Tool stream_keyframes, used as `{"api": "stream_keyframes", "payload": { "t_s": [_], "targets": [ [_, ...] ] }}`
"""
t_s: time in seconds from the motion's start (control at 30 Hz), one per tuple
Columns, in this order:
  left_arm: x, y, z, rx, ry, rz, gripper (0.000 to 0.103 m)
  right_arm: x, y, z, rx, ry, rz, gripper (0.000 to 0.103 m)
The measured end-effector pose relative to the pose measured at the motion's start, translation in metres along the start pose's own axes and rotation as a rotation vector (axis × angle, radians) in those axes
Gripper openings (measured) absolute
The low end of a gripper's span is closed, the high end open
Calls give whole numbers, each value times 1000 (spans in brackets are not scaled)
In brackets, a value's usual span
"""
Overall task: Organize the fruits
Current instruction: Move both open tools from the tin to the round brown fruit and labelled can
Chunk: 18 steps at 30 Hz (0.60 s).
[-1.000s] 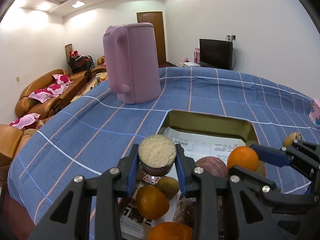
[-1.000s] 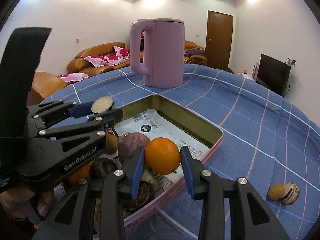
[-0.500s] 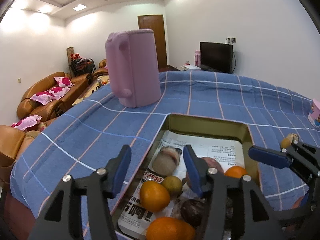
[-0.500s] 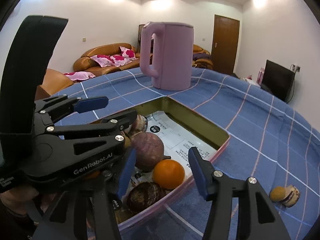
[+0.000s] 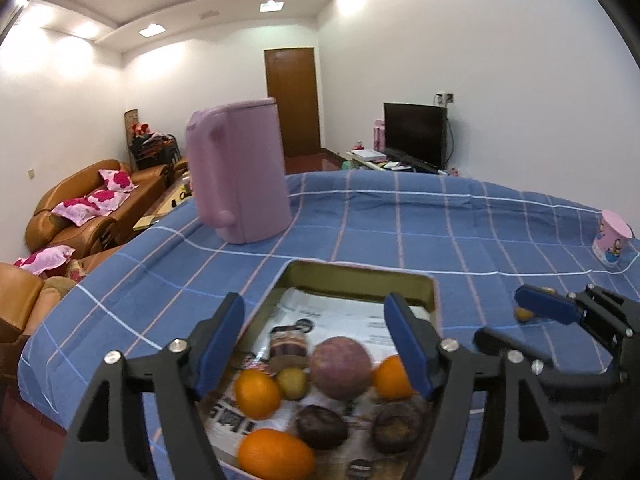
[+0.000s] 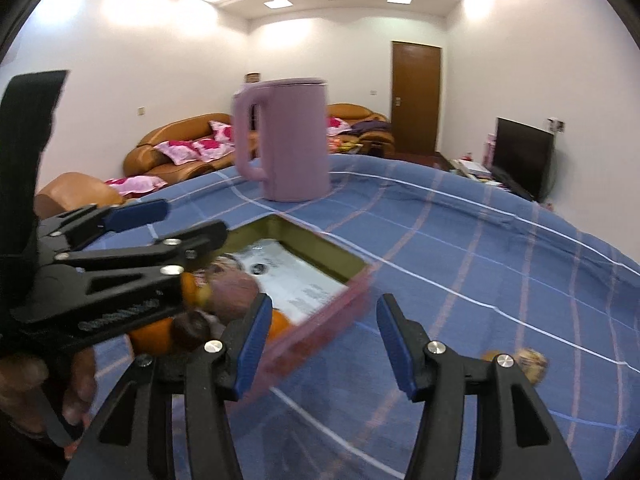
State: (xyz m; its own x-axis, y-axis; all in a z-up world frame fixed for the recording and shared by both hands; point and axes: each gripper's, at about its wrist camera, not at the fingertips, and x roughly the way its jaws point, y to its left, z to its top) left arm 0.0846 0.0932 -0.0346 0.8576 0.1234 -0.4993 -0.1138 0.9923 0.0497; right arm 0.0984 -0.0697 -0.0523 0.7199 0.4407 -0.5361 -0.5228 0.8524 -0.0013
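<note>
Hovering over the tin (image 5: pixel 360 280) at six o'clock, we hold both grippers' fingers (image 5: pixel 220 344) apart and empty, the left's just widened, their fruit (image 5: pixel 340 368) dropped in; strays (image 6: pixel 528 360) wait at four o'clock.

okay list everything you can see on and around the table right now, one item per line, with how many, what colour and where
tray: one, pink outside, gold inside, near table edge
oranges: three, orange, in the tray
big round fruit: one, purplish, tray middle
small fruit: one, yellow-green, beside it
dark fruits: two, brown, front of tray
loose fruits: two, yellowish and tan, on the cloth right of the tray
kettle: one, lilac, behind the tray
cup: one, pink, far right
tablecloth: one, blue checked
sofas: brown, pink cushions
television: one, black
door: one, brown
left gripper: black, blue pads, open, empty
right gripper: same, open, empty
</note>
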Motion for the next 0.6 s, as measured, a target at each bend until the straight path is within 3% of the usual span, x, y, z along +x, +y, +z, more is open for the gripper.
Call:
{"api": "stream_keyframes", "payload": {
  "t_s": [0.3,0.6],
  "targets": [
    [9,-55,0,73,11,-62,76,-5,-95,-10,209,58,-242,56],
    [25,-91,4,133,37,-99,76,15,-127,-16,341,136,-301,56]
  ]
}}
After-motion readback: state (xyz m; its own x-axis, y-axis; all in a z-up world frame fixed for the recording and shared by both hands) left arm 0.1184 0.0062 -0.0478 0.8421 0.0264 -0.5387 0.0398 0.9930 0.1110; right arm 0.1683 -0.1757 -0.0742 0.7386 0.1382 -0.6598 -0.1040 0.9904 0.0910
